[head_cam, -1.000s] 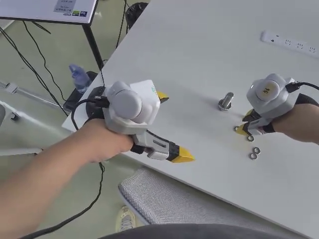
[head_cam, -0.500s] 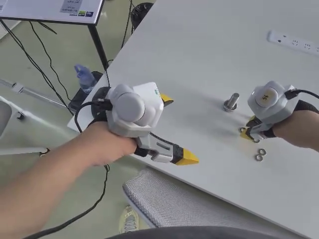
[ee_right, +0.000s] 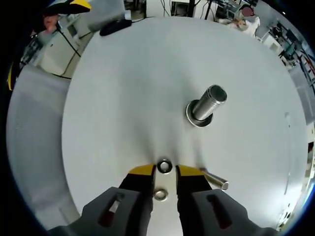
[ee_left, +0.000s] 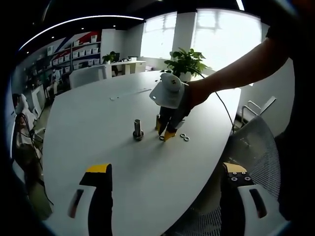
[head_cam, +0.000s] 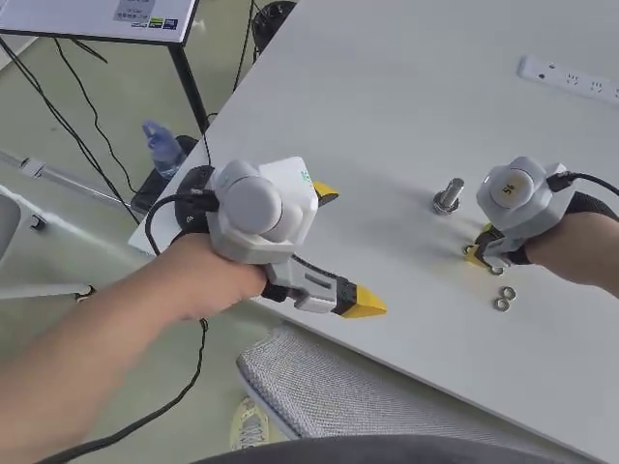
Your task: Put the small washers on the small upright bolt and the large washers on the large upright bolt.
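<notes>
- Head view — the left gripper (head_cam: 340, 249) is held out past the near-left edge of the white table (head_cam: 387, 116). Its yellow-tipped jaws are spread wide with nothing between them.
- The right gripper (head_cam: 481, 255) points down at the tabletop, and its jaw gap cannot be judged from this angle. The large bolt (head_cam: 447, 196) stands upright just beside it. A pair of loose washers (head_cam: 509, 293) lies flat near its tips, on the side nearer the person.
- A power strip (head_cam: 571, 82) lies near the far edge, and a water bottle (head_cam: 162, 147) stands on the floor by the table leg.
- Left gripper view — its own jaws rise far apart over the table edge. Across the table the right gripper stands nose-down between the large bolt and the pair of loose washers.
- Right gripper view — the jaws are narrow, with only a slim gap, and they clamp nothing. One washer (ee_right: 164, 165) lies flat on the table right at the tips. A second washer (ee_right: 160, 194) lies further back inside the gap.
- A thin small bolt (ee_right: 215, 180) sits just beside one jaw; whether it is upright or lying cannot be told. The large bolt stands ahead, apart from the tips.
</notes>
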`<state>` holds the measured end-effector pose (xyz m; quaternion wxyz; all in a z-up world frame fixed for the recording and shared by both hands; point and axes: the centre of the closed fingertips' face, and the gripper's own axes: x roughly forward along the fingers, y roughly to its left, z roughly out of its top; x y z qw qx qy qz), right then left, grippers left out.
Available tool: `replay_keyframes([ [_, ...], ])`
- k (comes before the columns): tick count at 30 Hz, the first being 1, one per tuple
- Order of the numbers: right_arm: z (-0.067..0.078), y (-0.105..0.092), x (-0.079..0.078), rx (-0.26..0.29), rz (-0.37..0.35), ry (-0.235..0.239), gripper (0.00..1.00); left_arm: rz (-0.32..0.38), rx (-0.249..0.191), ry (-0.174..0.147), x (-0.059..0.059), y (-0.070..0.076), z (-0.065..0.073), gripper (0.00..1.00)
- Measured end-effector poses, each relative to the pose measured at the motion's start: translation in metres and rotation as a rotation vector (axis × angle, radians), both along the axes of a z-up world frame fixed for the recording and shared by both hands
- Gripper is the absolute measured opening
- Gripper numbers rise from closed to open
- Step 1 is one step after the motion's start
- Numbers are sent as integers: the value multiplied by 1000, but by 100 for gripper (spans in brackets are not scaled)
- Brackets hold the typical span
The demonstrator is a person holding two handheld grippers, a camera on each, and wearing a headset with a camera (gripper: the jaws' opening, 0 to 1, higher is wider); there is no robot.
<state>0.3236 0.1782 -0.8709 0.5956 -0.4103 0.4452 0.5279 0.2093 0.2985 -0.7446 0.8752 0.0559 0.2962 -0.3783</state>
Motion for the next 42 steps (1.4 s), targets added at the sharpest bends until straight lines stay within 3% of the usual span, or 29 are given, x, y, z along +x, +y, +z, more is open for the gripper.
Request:
replay_keyframes([
  [12, -1, 1, 2, -12, 1, -4, 14, 2, -8, 5, 0, 0, -2, 89],
  [24, -3, 1, 1, -113, -26, -13, 12, -9, -15, 3, 1, -1, -1, 87],
  [29, -2, 0, 1, -113, -26, -20, 12, -7, -24, -2, 2, -1, 3, 87],
  [42, 7, 2, 2, -59, -75, 21, 12, -35, 0, 7, 2, 1, -1, 86],
])
